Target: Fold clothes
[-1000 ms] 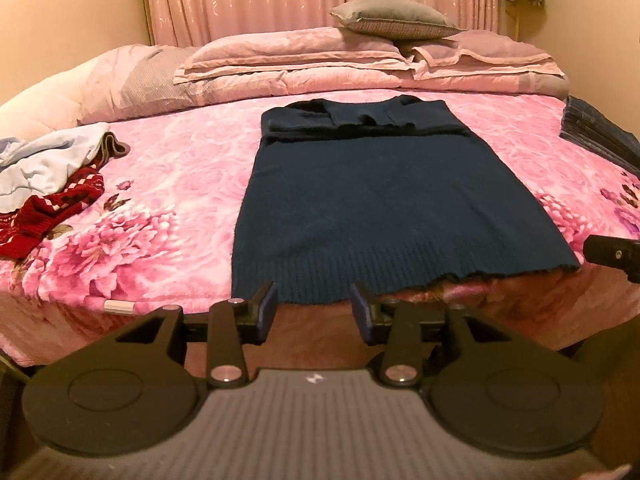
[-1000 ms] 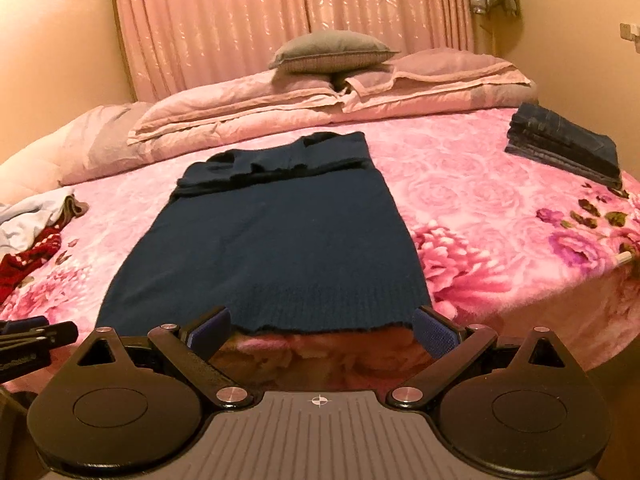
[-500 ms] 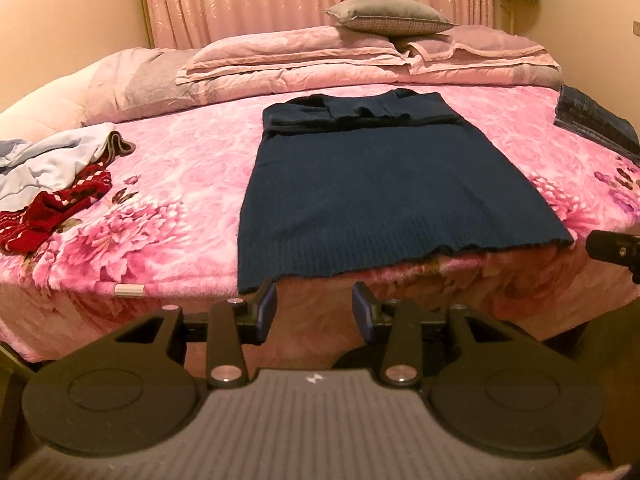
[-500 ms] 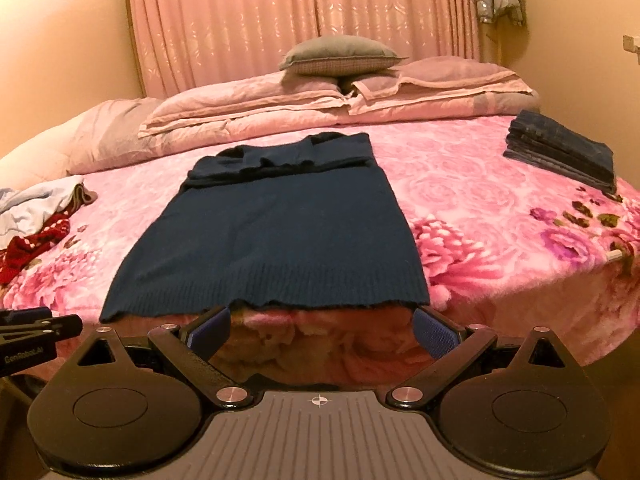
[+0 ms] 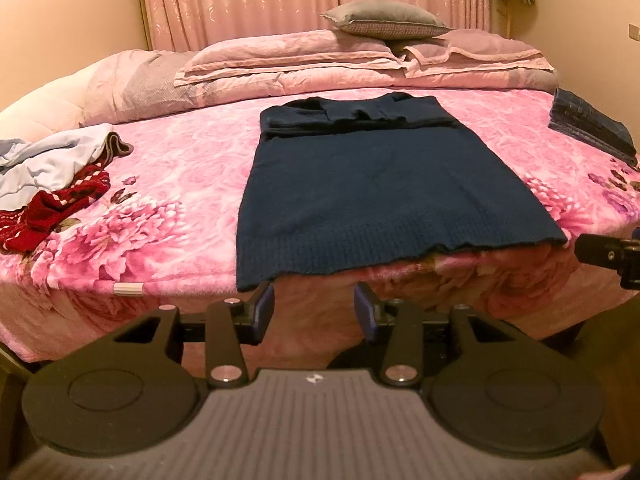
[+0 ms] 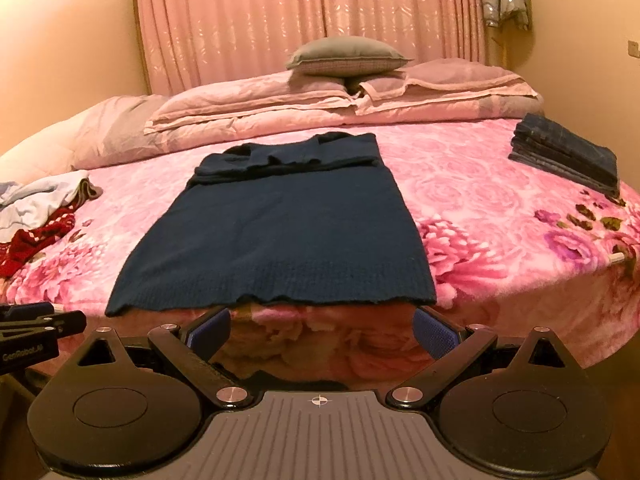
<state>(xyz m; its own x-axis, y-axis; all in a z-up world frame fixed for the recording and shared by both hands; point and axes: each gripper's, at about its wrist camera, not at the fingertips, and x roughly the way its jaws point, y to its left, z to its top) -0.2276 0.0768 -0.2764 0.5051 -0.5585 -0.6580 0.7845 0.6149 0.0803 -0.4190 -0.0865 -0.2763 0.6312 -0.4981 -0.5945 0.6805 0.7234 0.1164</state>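
Note:
A dark navy knit sweater [image 5: 372,188] [image 6: 276,236] lies flat on the pink floral bedspread [image 5: 168,200], sleeves folded in at its far end, its ribbed hem at the near bed edge. My left gripper [image 5: 314,310] hovers just below the hem's left corner, jaws opening, nothing between them. My right gripper [image 6: 320,330] sits below the hem, jaws spread wide and empty, one pad near the hem's right corner. Each gripper's tip shows at the edge of the other's view.
A heap of light blue and red clothes [image 5: 48,184] lies at the bed's left. Folded dark jeans [image 6: 568,152] are stacked at the right. Pink pillows [image 6: 320,100] with a grey cushion [image 6: 344,56] line the head, before pink curtains.
Both grippers have drawn back a little from the bed, so the hem now sits higher and farther from the fingertips. The left jaws stand slightly wider.

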